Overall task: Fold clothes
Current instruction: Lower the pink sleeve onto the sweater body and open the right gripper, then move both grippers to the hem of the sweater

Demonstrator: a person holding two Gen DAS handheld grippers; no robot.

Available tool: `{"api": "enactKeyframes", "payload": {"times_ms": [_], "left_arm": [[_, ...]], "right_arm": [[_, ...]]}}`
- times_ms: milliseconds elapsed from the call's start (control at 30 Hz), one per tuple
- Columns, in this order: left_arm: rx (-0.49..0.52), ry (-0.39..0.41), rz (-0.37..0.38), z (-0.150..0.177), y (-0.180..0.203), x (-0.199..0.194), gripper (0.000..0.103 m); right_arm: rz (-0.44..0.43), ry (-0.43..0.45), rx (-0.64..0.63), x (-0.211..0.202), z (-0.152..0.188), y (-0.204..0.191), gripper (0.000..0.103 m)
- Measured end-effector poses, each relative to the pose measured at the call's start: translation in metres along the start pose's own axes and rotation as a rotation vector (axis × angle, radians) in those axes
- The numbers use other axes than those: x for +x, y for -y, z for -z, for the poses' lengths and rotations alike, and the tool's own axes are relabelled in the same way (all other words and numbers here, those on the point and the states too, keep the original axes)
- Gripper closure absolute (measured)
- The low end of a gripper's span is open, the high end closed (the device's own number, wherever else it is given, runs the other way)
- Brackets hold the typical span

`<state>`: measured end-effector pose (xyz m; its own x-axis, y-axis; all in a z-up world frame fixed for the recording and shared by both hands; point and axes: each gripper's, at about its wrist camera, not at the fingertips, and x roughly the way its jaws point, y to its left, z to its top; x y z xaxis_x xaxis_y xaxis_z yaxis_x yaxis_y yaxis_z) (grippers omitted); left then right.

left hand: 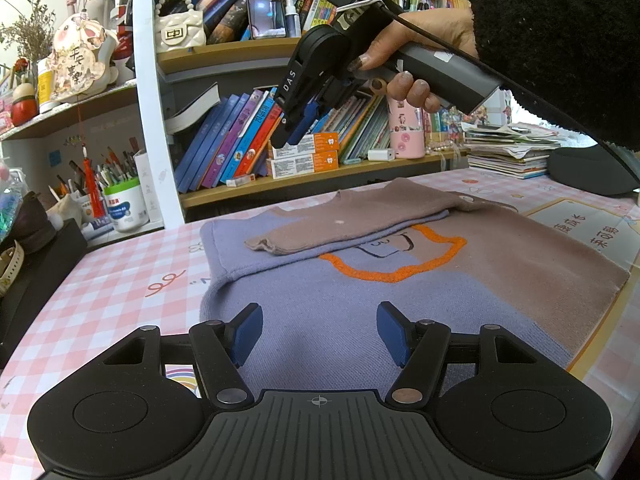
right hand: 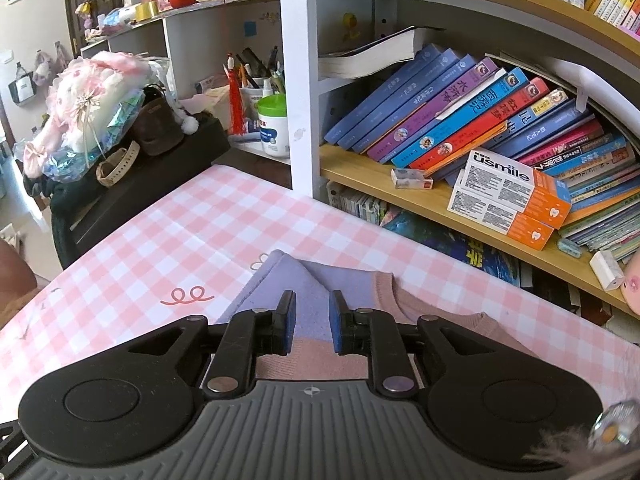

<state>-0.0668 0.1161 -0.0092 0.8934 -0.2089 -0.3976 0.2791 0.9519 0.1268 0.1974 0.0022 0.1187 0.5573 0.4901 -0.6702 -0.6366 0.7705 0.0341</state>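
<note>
A lavender and brownish-pink sweater (left hand: 480, 272) with an orange outline motif (left hand: 400, 276) lies flat on the pink checked tablecloth (left hand: 120, 280). One sleeve (left hand: 352, 216) is folded across its chest. My left gripper (left hand: 320, 308) hovers open just over the sweater's near lavender part, nothing between its blue pads. A hand (left hand: 420, 32) in a black fuzzy sleeve holds my right gripper (left hand: 286, 142) in the air above the sweater's far edge. In the right wrist view, the right gripper (right hand: 313, 296) has a narrow gap with nothing in it, above the sweater's collar area (right hand: 272, 280).
A bookshelf (left hand: 240, 140) packed with books stands right behind the table; orange toothpaste boxes (right hand: 512, 196) lie on its low shelf. A black box (left hand: 40, 272) with clutter borders the table's left side. A stack of booklets (left hand: 508, 156) and a dark cushion (left hand: 592, 172) sit at the right.
</note>
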Motion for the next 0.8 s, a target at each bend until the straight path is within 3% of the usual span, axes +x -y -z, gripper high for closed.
{"api": "enactKeyframes", "payload": {"times_ms": [800], "left_arm": [[0.000, -0.005, 0.002, 0.000, 0.000, 0.000, 0.038]], "right_arm": [[-0.007, -0.017, 0.022, 0.004, 0.010, 0.007, 0.087]]}}
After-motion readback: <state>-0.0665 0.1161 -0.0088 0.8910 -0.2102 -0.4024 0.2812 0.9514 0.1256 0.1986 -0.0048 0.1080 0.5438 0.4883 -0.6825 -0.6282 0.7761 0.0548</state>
